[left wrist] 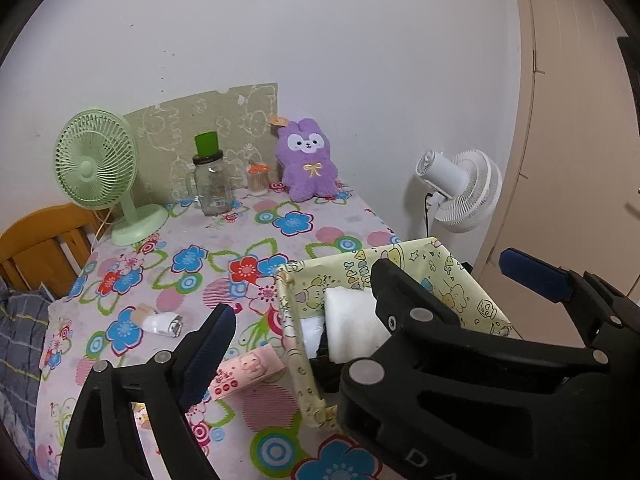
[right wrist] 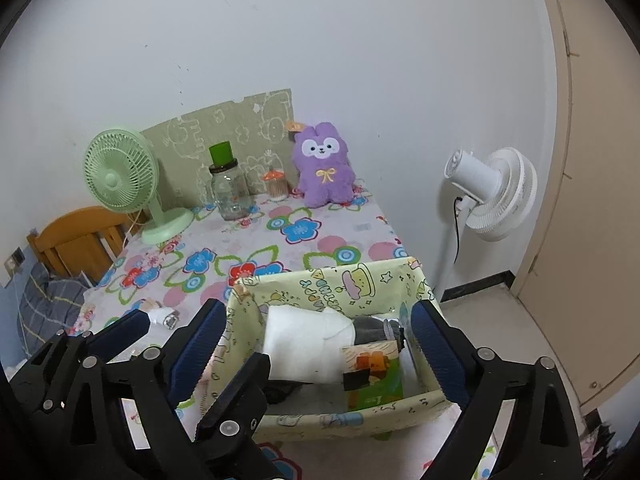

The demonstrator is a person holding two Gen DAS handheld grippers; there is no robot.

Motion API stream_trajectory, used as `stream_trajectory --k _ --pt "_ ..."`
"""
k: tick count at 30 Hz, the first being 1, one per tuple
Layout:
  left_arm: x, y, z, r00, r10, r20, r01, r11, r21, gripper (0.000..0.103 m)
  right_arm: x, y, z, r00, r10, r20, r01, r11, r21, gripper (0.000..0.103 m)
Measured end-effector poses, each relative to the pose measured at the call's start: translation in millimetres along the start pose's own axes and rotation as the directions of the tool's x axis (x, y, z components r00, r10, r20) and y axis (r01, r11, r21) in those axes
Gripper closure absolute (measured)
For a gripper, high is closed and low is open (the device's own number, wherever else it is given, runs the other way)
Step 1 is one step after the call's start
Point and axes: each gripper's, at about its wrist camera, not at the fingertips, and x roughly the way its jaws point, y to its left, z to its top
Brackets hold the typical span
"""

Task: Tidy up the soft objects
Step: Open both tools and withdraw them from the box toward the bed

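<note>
A yellow cartoon-print fabric box [left wrist: 476, 292] [right wrist: 360, 280] stands at the table's near right edge. It holds a rolled white cloth [right wrist: 304, 344] [left wrist: 352, 320], a grey sock [right wrist: 372, 330] and a green card [right wrist: 374, 376]. A small white rolled item [left wrist: 162, 322] [right wrist: 162, 316] and a pink piggy-print item [left wrist: 248, 372] lie on the flowered tablecloth left of the box. A purple plush bunny [left wrist: 306, 166] [right wrist: 324, 170] leans on the back wall. My left gripper [left wrist: 304, 296] is open and empty, straddling the box's left wall. My right gripper [right wrist: 320, 320] is open and empty above the box. The left gripper's fingers [right wrist: 132, 328] show at left.
A green desk fan [left wrist: 96, 168] [right wrist: 120, 172], a glass jar with green lid [left wrist: 210, 180] [right wrist: 228, 188] and a small toothpick jar [left wrist: 258, 178] stand at the back. A white floor fan [right wrist: 496, 196] stands right of the table. A wooden chair [left wrist: 40, 248] is left.
</note>
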Motion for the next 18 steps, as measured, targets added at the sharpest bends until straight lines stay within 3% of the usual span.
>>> stream_trajectory --k 18 --pt "-42 33 -3 0.998 0.003 0.063 -0.003 1.000 0.001 0.008 -38 45 3 0.997 -0.046 0.069 0.050 0.998 -0.045 0.001"
